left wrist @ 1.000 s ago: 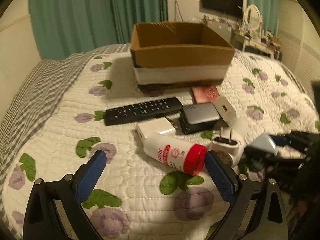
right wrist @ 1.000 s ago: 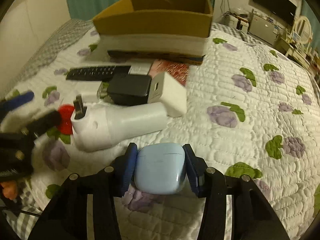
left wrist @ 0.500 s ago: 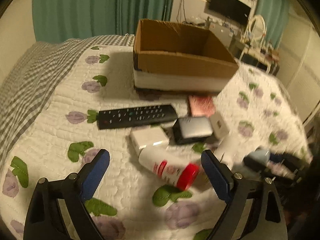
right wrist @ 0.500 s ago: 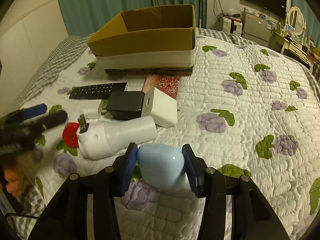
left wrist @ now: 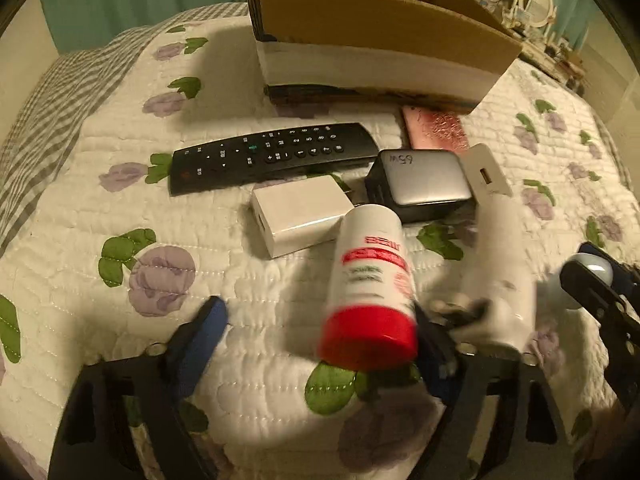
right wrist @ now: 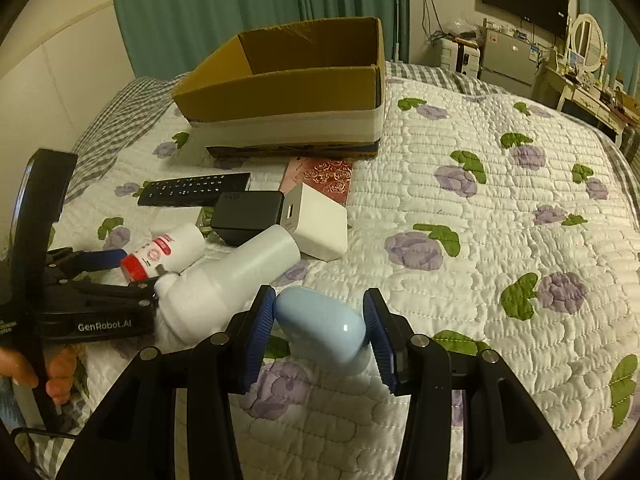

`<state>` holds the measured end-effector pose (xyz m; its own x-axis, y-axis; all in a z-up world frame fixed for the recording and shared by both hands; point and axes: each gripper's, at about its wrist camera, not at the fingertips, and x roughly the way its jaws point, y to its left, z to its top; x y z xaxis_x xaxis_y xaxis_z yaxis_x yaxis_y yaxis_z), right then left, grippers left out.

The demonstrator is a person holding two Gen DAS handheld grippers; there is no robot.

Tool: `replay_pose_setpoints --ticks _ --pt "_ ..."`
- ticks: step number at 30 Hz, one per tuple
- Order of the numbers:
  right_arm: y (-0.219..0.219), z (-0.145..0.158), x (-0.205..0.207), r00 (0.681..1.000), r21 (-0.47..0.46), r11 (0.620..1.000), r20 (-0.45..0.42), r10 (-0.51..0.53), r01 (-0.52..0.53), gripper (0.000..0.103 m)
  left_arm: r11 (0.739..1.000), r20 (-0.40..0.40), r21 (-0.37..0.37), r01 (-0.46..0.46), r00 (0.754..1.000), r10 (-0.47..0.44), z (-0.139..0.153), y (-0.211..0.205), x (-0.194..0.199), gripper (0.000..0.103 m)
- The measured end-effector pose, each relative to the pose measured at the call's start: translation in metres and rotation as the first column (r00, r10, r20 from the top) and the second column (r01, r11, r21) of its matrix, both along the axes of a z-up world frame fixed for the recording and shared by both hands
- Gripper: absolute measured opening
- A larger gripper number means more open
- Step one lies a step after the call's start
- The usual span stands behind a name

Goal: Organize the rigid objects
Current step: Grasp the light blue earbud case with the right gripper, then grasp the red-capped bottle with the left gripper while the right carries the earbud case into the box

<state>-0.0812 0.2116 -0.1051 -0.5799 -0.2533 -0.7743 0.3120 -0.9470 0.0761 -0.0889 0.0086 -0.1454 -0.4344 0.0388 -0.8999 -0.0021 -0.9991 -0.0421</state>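
My left gripper point(left wrist: 320, 344) is open around a white bottle with a red cap point(left wrist: 370, 284); the cap lies against the right finger and the left finger stands apart. My right gripper point(right wrist: 322, 330) is shut on a light blue case point(right wrist: 320, 330) and holds it above the quilt. The left gripper point(right wrist: 116, 276) and the bottle point(right wrist: 164, 252) show in the right wrist view too. An open cardboard box point(left wrist: 372, 28) point(right wrist: 296, 84) stands at the back. In front of it lie a black remote point(left wrist: 272, 156), a white charger point(left wrist: 300, 212), a black charger point(left wrist: 420, 184) and a white plug-in device point(right wrist: 232, 280).
A pink patterned card point(right wrist: 320, 178) lies by the box. Another white adapter point(right wrist: 316, 220) sits next to the black charger. The flowered quilt point(right wrist: 480, 216) stretches to the right. Furniture and a mirror point(right wrist: 588, 40) stand behind the bed.
My left gripper has moved forward and down around the red-capped bottle. My right gripper has lifted the blue case off the quilt and tilted it.
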Motion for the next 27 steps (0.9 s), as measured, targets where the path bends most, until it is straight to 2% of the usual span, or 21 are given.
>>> replay_pose_setpoints --ticks 2,7,12,15,20,27 --pt "-0.001 0.002 0.001 1.000 0.003 1.000 -0.008 0.002 -0.002 0.042 1.000 -0.010 0.012 0.017 1.000 -0.017 0.004 0.002 0.001 0.048" --pt "-0.001 0.001 0.004 1.000 0.012 1.000 -0.008 0.004 -0.004 0.041 0.996 -0.051 -0.039 0.082 0.995 -0.084 0.001 0.016 -0.006 0.048" --pt "0.000 0.001 0.004 1.000 0.008 1.000 -0.007 0.007 -0.007 0.036 0.994 -0.082 -0.022 0.111 0.990 -0.112 0.003 0.014 -0.008 0.046" --pt "0.000 0.004 0.005 1.000 -0.003 1.000 -0.013 0.011 -0.011 0.024 0.991 -0.125 -0.024 0.131 0.983 -0.133 0.014 0.018 0.000 0.041" --pt "-0.001 0.004 0.005 1.000 -0.003 1.000 -0.010 0.010 -0.010 0.024 0.989 -0.165 -0.013 0.148 0.975 -0.148 0.029 0.018 0.007 0.036" --pt "0.002 0.006 0.006 1.000 -0.023 1.000 -0.012 0.005 -0.006 0.022 0.989 -0.199 -0.021 0.147 0.969 -0.148 0.040 0.021 0.007 0.035"
